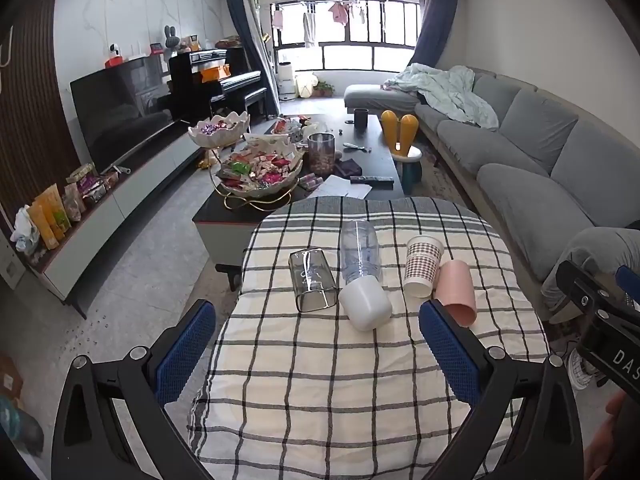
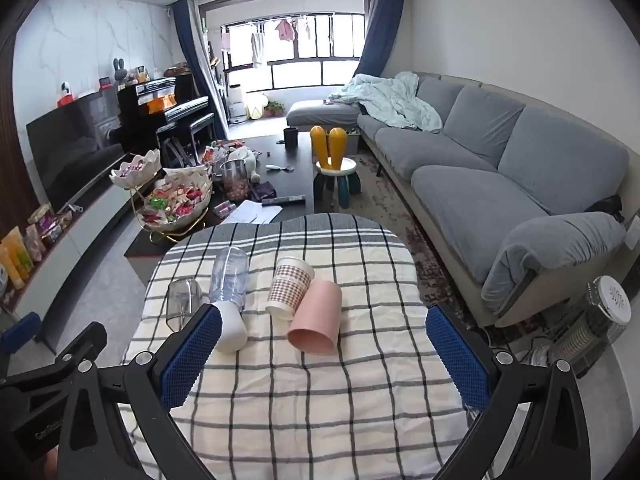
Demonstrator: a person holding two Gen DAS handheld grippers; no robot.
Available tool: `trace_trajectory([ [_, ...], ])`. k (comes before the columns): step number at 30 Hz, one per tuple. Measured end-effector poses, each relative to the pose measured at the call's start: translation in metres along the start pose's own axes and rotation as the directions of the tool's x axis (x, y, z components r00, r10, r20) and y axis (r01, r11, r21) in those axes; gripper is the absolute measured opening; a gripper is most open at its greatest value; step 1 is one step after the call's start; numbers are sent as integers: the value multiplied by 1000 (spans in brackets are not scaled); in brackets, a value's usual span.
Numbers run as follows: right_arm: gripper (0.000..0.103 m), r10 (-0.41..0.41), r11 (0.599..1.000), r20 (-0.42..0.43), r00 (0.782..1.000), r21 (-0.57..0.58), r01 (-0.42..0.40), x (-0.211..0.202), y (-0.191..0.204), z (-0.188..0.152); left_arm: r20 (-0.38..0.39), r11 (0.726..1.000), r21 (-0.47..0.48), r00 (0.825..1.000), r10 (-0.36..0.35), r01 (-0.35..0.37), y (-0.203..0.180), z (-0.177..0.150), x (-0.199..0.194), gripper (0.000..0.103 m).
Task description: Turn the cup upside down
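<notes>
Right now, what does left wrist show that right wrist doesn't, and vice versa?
Only the left wrist view: the whole clear square glass lying on its side, and a grey-trousered knee beside the right gripper's body at the right edge.

Only the right wrist view: the pink cup whole, mouth toward the camera, a heater on the floor at right, and the sofa's near armrest.

Both: checked tablecloth, clear bottle with a white cap, patterned cup, all lying down. Left gripper and right gripper are open, holding nothing.
</notes>
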State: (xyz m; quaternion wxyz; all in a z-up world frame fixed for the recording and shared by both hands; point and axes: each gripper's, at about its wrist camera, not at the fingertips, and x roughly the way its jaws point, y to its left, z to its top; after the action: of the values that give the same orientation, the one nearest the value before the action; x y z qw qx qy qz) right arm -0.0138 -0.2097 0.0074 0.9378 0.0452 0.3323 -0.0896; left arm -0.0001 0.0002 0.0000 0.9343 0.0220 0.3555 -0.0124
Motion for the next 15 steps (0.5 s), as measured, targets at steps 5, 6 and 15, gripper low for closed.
trace_trajectory([
  [5,103,-3,1000,3,1000,0,3,-1,0,0,7,1000,10,1000,7,-7,0,0,0,103],
  [6,103,-4,1000,4,1000,1,4,-1,0,1,10,1000,13,1000,9,-9,0,0,0,103],
  [15,103,1,1000,3,1000,0,-1,0,0,0,11,1000,11,1000,13,-13,0,0,0,103],
])
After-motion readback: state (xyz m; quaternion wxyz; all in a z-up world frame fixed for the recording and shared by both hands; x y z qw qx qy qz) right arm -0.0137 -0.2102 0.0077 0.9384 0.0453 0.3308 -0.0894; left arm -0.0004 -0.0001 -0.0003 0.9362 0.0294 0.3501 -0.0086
